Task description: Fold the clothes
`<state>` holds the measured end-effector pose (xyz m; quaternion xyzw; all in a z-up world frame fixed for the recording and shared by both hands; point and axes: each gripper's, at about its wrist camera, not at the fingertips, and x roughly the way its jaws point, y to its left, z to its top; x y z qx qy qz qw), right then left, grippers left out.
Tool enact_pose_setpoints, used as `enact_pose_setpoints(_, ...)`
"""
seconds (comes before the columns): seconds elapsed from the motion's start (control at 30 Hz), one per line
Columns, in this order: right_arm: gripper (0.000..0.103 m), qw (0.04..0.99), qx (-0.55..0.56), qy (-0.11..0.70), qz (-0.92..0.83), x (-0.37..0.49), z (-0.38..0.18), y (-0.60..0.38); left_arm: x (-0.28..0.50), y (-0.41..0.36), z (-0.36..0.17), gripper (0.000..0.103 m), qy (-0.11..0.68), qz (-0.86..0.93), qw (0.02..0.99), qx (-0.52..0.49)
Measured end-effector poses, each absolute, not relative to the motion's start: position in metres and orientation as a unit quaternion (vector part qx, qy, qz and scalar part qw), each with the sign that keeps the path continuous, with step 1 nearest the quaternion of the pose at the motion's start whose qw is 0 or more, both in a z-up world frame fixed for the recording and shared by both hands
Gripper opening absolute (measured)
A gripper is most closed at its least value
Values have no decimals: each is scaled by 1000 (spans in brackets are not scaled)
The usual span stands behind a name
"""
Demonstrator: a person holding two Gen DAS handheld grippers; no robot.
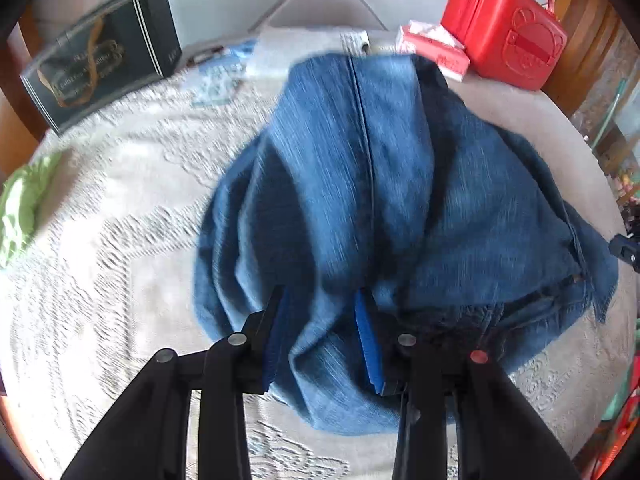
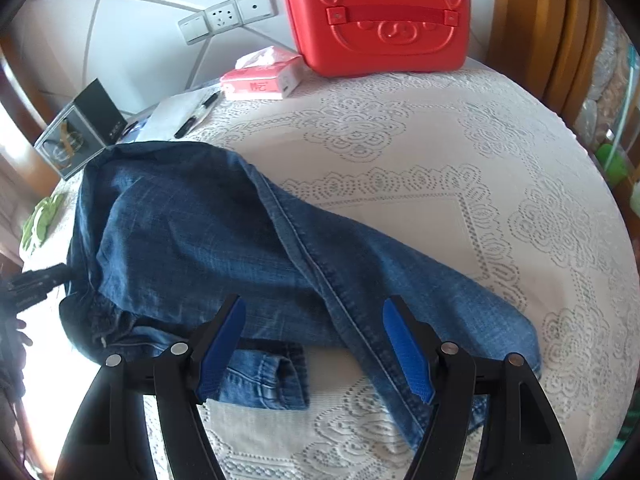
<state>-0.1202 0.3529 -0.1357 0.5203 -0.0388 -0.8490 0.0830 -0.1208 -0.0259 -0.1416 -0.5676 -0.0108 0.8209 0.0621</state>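
Blue jeans (image 1: 360, 160) lie bunched on a round table under a white lace cloth (image 1: 120, 240). My left gripper (image 1: 320, 296) has a thick fold of the denim filling the gap between its blue pads, near the waistband; the view is motion-blurred. In the right wrist view the jeans (image 2: 200, 232) stretch from the left edge toward the front, with one leg folded over. My right gripper (image 2: 312, 304) stands open just above that leg, nothing between its fingers. The left gripper (image 2: 40, 280) shows at the jeans' left edge.
A red bear-face case (image 2: 376, 16) and a pink tissue pack (image 2: 260, 80) stand at the table's far side. A dark box (image 1: 104, 56) sits far left, with pens (image 2: 196, 116) and papers nearby. Green cloth (image 1: 20, 208) lies at the left rim. Wooden chairs surround the table.
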Motion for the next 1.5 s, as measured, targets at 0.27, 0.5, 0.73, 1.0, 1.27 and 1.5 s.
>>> enact_pose_setpoints(0.27, 72, 86, 525, -32, -846, -120, -138, 349, -117, -25, -154, 34, -17, 817, 71, -571)
enact_pose_setpoints(0.5, 72, 88, 522, -33, -848, -118, -136, 346, -113, -28, -127, 34, -27, 837, 82, -541)
enact_pose_setpoints(0.73, 72, 84, 520, -34, -849, -116, -135, 348, -125, -37, -112, 34, -44, 845, 75, -527)
enact_pose_setpoints(1.0, 73, 68, 524, -40, -848, -112, -138, 360, -157, -19, -125, 47, -7, 843, 67, -533)
enact_pose_setpoints(1.27, 75, 50, 531, -50, -845, -112, -144, 373, -154, -2, -159, 83, 23, 833, 66, -549)
enact_pose_setpoints(1.5, 75, 42, 551, -45, -832, -114, -157, 373, -150, 4, -172, 88, 49, 831, 56, -552)
